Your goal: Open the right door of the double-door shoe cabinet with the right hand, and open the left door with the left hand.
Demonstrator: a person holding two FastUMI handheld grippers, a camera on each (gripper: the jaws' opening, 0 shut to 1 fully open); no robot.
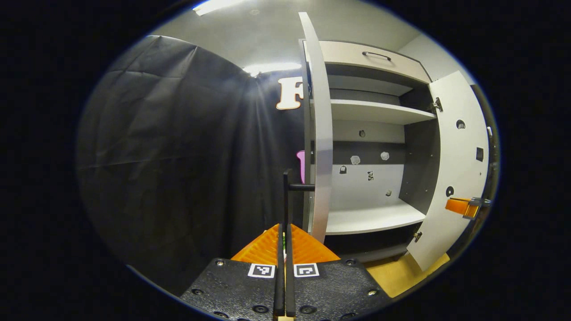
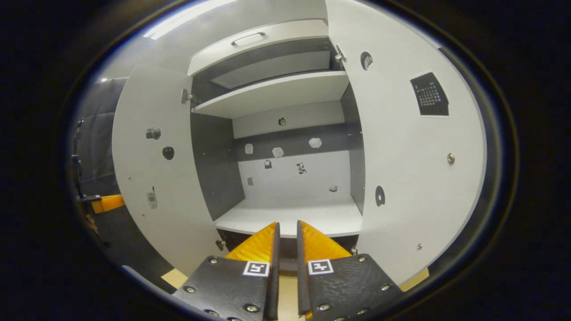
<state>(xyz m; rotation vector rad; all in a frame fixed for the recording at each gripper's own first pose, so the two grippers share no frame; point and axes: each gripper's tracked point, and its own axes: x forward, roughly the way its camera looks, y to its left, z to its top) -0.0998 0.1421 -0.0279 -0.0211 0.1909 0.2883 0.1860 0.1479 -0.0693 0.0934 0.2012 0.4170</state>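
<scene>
Both cabinet doors open. In left gripper view, left door (image 1: pixel 321 133) stands edge-on just ahead, its dark handle (image 1: pixel 287 196) sticking out left; left gripper (image 1: pixel 284 232) has fingers pressed together on the handle bar. Right door (image 1: pixel 455 169) swung wide at far right, other gripper (image 1: pixel 464 206) near its edge. In right gripper view, right gripper (image 2: pixel 287 232) faces cabinet (image 2: pixel 285 93) shelves, jaws slightly apart, holding nothing.

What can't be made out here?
- Left gripper view: left door is edge-on, hiding its faces.
- Left gripper view: the right tool is cut off by the right door.
- Right gripper view: the stickers are too small to identify.
</scene>
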